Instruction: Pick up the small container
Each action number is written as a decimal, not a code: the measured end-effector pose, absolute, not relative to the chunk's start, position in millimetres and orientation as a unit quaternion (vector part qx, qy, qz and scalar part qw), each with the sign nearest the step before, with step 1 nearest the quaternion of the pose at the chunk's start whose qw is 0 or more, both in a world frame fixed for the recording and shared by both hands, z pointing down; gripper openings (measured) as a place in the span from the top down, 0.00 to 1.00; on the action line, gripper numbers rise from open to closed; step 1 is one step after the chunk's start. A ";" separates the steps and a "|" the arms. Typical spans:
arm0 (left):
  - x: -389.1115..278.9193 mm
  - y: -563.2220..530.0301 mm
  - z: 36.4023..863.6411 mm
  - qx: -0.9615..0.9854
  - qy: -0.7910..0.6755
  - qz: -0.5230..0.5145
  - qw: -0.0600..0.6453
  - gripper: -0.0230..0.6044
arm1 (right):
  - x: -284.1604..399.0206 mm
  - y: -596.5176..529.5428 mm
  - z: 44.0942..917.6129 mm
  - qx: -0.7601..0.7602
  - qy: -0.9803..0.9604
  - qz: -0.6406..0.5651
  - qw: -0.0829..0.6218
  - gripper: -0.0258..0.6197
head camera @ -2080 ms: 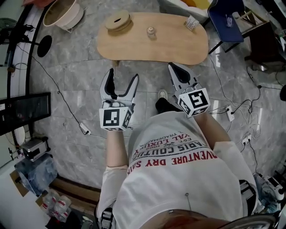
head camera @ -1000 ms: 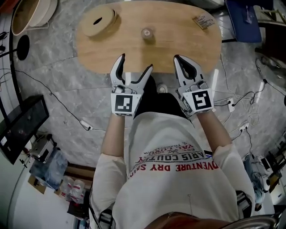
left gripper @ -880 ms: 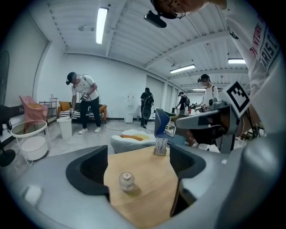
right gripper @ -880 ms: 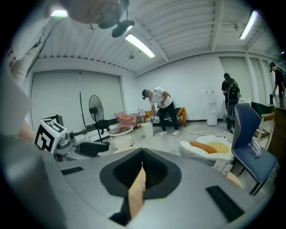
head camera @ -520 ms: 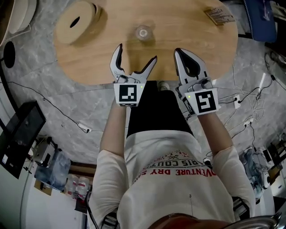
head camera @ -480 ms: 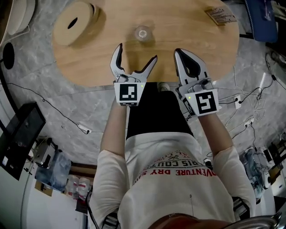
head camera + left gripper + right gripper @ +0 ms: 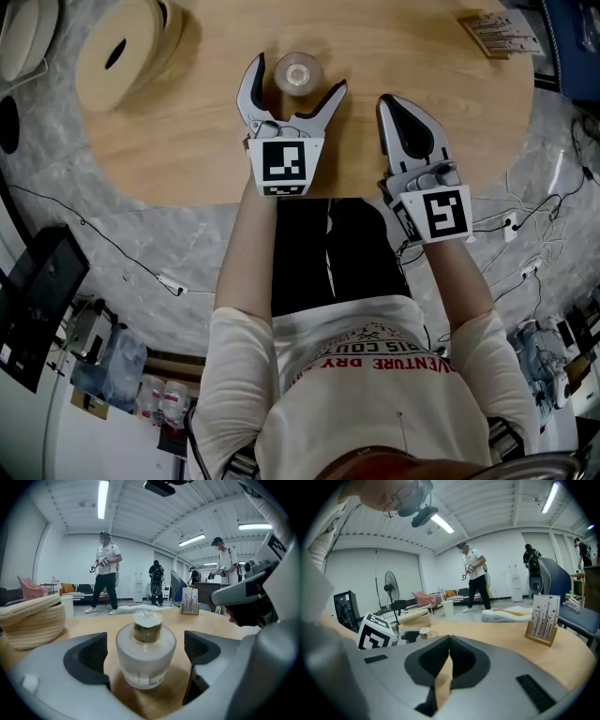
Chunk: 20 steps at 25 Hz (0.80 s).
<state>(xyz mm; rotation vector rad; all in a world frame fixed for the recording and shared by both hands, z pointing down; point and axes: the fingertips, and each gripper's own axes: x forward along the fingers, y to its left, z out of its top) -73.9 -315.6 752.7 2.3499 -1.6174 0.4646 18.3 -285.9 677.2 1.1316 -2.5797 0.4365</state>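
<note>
The small container (image 7: 298,73) is a squat frosted jar with a gold neck and a clear stopper, upright on the wooden table (image 7: 187,141). My left gripper (image 7: 292,86) is open wide, its jaws having just been opening. The container (image 7: 146,653) stands between the jaws, and a gap shows on each side. My right gripper (image 7: 395,103) is shut and empty, low over the table to the right of the left one. In the right gripper view its jaws (image 7: 449,641) meet, with the container (image 7: 423,632) far off to the left.
A round woven basket (image 7: 117,52) lies at the table's far left, also in the left gripper view (image 7: 30,625). A small card stand (image 7: 497,33) sits at the far right (image 7: 543,618). Cables run over the floor. Other people stand in the room behind.
Both grippers have come forward over the table and lower. The left jaws have spread wider and now flank the container, which had stood well ahead of them.
</note>
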 end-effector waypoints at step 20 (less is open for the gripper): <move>-76.6 -328.2 761.9 0.803 -0.554 0.175 0.132 0.42 | 25.5 -305.3 688.4 0.407 -0.885 0.160 0.159 0.95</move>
